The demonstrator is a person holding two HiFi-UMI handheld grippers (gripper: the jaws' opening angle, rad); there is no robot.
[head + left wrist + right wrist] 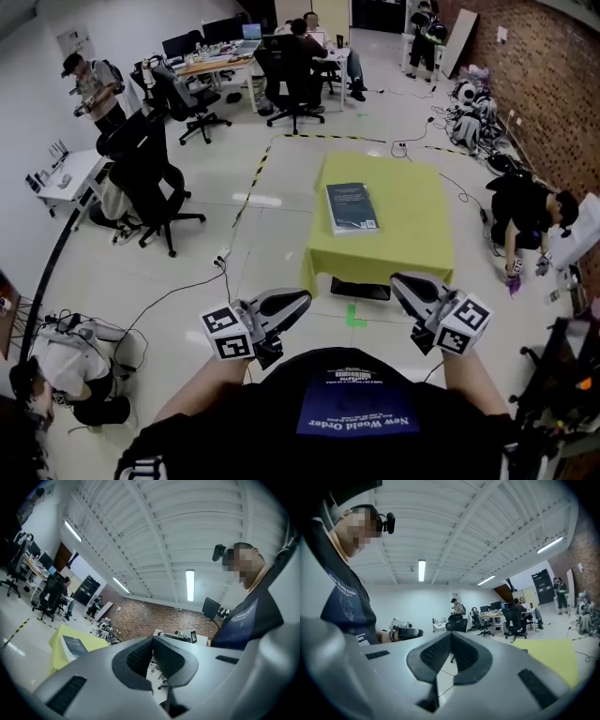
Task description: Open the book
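Observation:
A closed dark blue-grey book [352,206] lies flat on the left part of a small table under a yellow-green cloth [412,220], some way ahead of me. Both grippers hang close to my chest, short of the table and touching nothing. My left gripper [298,302] and right gripper [401,284] angle inward toward each other. In the left gripper view the pads of the left gripper [153,640] meet at the tips with nothing between them; the book [74,645] shows far off at the left. The right gripper [451,637] likewise has its pads together and empty.
A green tape mark [354,317] lies on the floor before the table. Black office chairs [150,187] stand at the left, and a person [525,220] crouches by the brick wall at the right. Desks with seated people [295,52] fill the back. Cables run across the floor.

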